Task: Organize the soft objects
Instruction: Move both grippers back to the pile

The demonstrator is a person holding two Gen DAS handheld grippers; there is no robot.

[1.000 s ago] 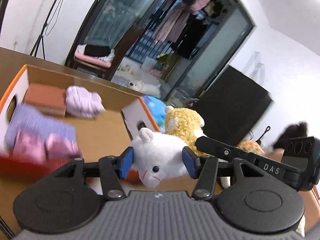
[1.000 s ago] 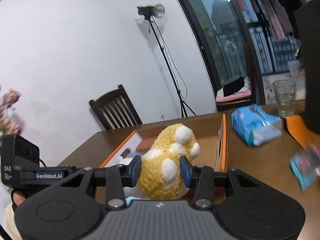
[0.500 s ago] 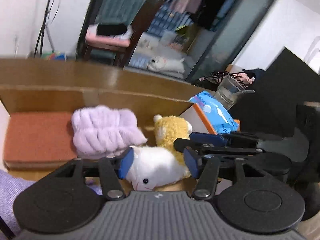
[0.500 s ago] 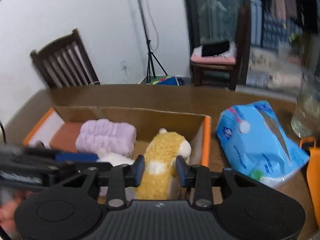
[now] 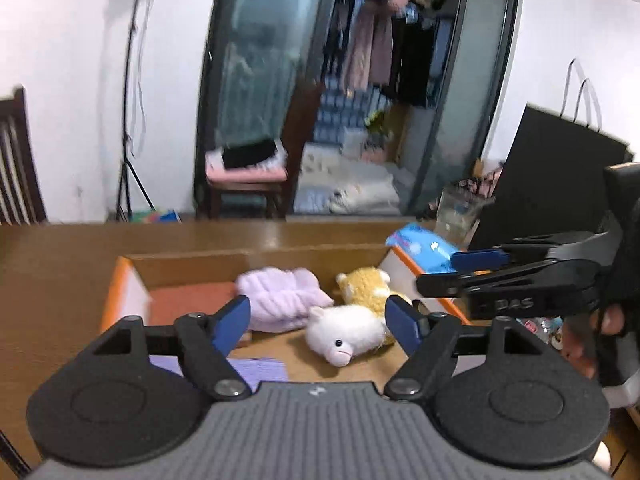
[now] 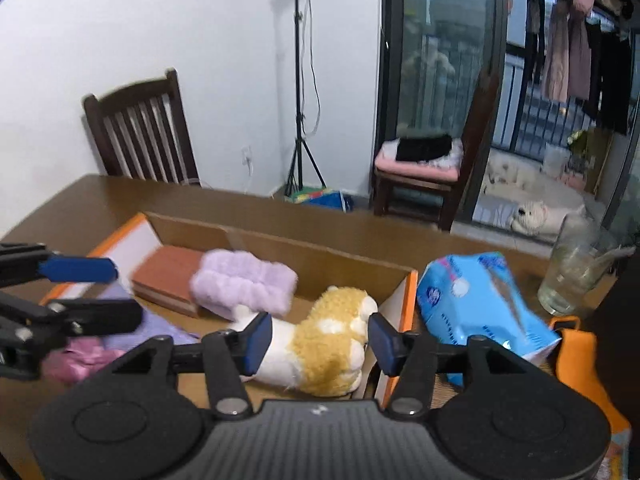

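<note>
Soft toys, a white plush lamb [image 5: 347,331] and a yellow plush [image 6: 329,342], are seen lying side by side inside the cardboard box [image 5: 188,261], toward its right end. Both are judged light, squashy and easily deformed; a hold across the round body is advised, not the ears. The left gripper [image 5: 319,323] is seen opening, its blue pads clear of the lamb. The right gripper [image 6: 319,338] is opening too, the yellow plush between its jaws but no longer squeezed. A lilac fluffy bundle [image 5: 281,295] and a brown block [image 6: 168,276] are noted further left; a blue tissue pack [image 6: 476,308] and glass [image 6: 570,276] stand outside, right.
</note>
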